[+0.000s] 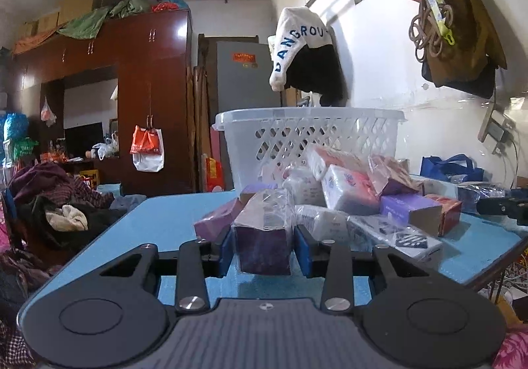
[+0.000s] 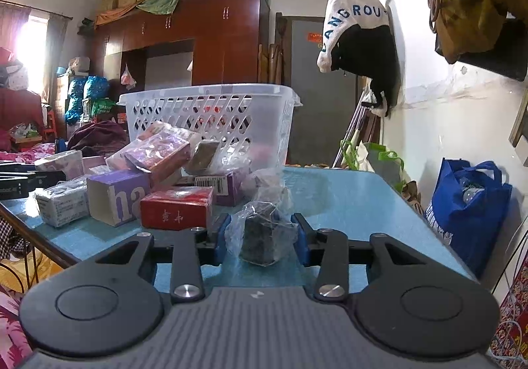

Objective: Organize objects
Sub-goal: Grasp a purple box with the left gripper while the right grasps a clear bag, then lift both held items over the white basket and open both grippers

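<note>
Cluttered bedroom, blue table point(image 1: 158, 220) in front, white basket point(image 1: 310, 141) at far edge, pile of packets and boxes point(image 1: 346, 200) before it. Left gripper point(image 1: 262, 245) clamped on purple wrapped box point(image 1: 262, 237), near table edge. Right gripper point(image 2: 260, 238) clamped on dark block in plastic wrap point(image 2: 262, 237), beside red box point(image 2: 176, 212).

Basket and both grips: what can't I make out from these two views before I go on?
- Basket contents: both views look at its side wall from below the rim; only blurry shapes show through the lattice.
- Purple box in left gripper: its label is blurred behind crinkled wrap.
- Dark block in right gripper: clear wrap hides what it is.
- Pile behind: the rear packs are covered by the front ones.
</note>
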The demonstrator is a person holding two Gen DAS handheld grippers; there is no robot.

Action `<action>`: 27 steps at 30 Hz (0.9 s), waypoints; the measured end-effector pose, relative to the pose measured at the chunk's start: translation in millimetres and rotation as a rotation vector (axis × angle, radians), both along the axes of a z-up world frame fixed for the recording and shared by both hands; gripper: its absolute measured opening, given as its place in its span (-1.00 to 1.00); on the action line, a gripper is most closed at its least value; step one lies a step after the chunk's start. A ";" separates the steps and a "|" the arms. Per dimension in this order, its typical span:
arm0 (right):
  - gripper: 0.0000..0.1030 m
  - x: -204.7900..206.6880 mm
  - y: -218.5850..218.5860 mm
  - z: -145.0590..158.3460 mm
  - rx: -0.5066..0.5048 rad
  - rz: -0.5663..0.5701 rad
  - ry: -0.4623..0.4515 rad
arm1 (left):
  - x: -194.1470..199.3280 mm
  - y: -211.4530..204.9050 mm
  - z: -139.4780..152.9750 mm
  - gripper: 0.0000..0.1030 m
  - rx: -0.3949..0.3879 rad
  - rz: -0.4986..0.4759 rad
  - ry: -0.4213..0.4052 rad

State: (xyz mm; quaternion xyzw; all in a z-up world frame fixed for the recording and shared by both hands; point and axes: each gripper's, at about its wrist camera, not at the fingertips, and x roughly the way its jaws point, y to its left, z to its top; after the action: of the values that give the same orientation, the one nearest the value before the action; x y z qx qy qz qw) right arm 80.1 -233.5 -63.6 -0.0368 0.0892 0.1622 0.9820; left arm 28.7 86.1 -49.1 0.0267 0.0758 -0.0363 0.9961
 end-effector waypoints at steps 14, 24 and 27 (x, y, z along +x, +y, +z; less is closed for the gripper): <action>-0.19 -4.7 -6.2 15.2 0.015 -0.002 -0.058 | -9.3 5.2 16.2 -0.18 0.004 -0.002 -0.054; -0.19 -1.5 -13.1 30.8 0.088 0.025 -0.061 | -9.5 12.1 40.3 -0.18 -0.011 0.019 -0.123; -0.19 3.7 -6.8 48.2 0.089 0.047 -0.095 | -3.3 14.4 63.5 -0.18 -0.017 0.018 -0.162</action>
State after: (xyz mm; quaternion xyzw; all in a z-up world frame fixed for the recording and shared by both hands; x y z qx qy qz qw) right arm 83.8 -240.3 -15.4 -0.0028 0.0345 0.1873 0.9817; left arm 25.5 100.4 14.5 0.0207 -0.0052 -0.0256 0.9994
